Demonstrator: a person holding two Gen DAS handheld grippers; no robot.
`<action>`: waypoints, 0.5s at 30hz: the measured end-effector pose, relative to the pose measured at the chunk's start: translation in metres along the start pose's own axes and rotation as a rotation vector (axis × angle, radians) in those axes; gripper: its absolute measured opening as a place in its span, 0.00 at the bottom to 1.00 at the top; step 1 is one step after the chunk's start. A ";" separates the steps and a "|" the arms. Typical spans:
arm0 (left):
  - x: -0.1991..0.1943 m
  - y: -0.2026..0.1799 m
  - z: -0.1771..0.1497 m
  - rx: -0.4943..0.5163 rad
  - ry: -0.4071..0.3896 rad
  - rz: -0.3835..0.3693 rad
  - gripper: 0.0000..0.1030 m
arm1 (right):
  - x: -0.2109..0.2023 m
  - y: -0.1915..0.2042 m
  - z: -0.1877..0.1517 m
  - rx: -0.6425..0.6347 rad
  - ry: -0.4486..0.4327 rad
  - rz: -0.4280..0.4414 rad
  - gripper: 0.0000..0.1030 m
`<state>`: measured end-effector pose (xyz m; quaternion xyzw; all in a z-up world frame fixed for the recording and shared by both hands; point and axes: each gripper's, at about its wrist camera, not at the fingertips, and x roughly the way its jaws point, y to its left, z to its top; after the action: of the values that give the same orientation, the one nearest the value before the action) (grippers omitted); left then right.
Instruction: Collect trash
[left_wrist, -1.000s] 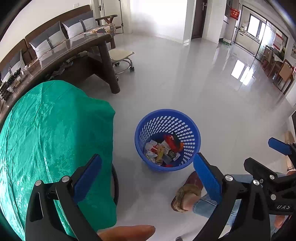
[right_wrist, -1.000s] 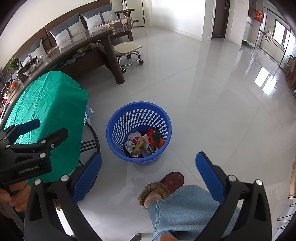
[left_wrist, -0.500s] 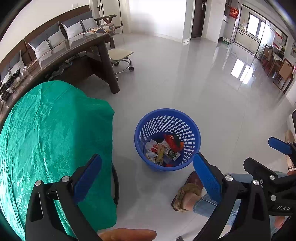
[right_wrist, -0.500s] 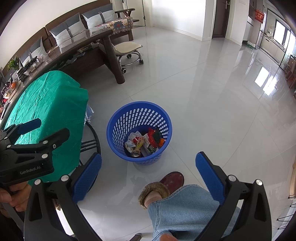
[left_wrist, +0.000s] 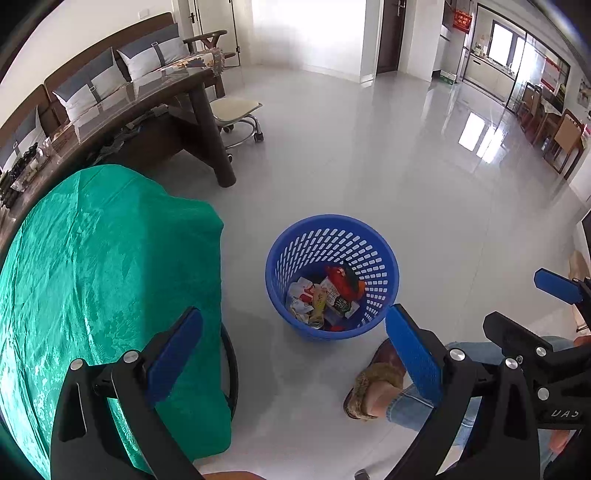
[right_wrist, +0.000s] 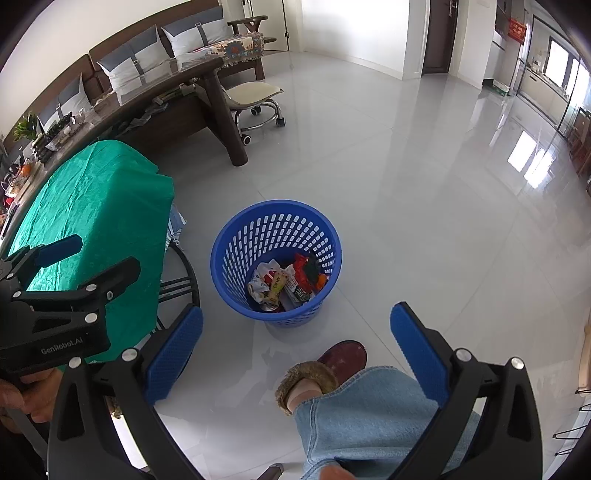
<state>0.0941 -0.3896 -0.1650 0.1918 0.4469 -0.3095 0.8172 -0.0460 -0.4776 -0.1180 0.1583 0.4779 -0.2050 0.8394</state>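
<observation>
Crumpled wrappers and cartons (left_wrist: 325, 299) lie inside the round blue perforated plastic basket (left_wrist: 291, 251), standing on pale glossy floor tiles (left_wrist: 369, 166) right of the green-clothed table (left_wrist: 92, 266). Left gripper (left_wrist: 293, 352) and right gripper (right_wrist: 295, 349) both gape wide, empty, above the floor.

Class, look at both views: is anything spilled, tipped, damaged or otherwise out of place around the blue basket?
Nothing stands out. The basket stands upright on the floor, the trash lies inside it, and no litter shows on the tiles around it.
</observation>
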 end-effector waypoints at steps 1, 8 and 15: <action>0.000 -0.001 -0.001 0.003 -0.001 0.003 0.95 | 0.000 0.000 -0.001 0.002 0.001 0.000 0.95; 0.003 -0.005 0.001 0.003 0.009 0.007 0.95 | 0.001 -0.005 0.000 0.008 0.003 0.001 0.95; 0.008 -0.002 0.003 -0.004 0.048 -0.016 0.95 | 0.004 -0.011 0.003 0.014 0.010 -0.003 0.95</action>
<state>0.0978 -0.3948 -0.1703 0.1938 0.4687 -0.3105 0.8040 -0.0470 -0.4892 -0.1206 0.1645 0.4810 -0.2087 0.8355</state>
